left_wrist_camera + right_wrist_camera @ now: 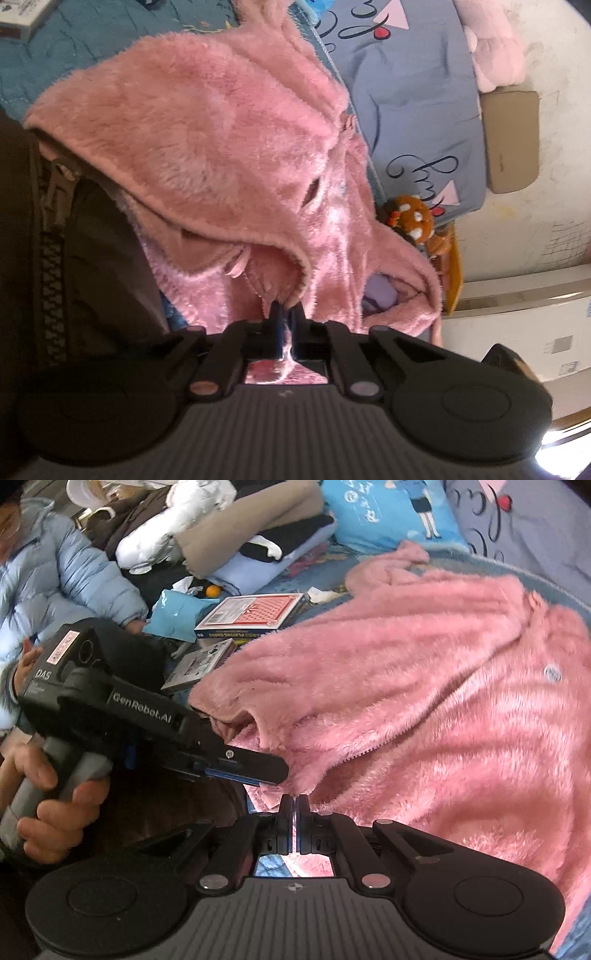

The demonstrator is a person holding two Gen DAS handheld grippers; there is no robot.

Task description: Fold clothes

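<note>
Spread across a blue quilted bed cover (317,572): a fluffy pink fleece jacket (424,686), buttoned, filling the centre and the 3 o'clock side of the right wrist view. In the left wrist view, the same garment (221,147) bunched and draped from 12 o'clock down toward 6.

Left gripper (286,308): jaws pressed nearly together, pinching a fold of the jacket's hem, with pink pile showing between the fingers. Seen again from the right wrist camera at 9 o'clock (271,773), tips buried in the hem, handle gripped by a bare hand (48,797).

Right gripper (294,801): jaws closed to a thin slit just beside the same hem at 6 o'clock; whether any fabric sits between them, cannot tell.

At 11 o'clock in the right view: a red-and-white playing-card box (251,614), with a heap of folded clothes (240,542) behind it and a light blue puffer coat (62,576) at 10 o'clock. In the left view at 3 o'clock, a brown plush toy (415,221) beside a grey-blue printed sheet (413,99).
</note>
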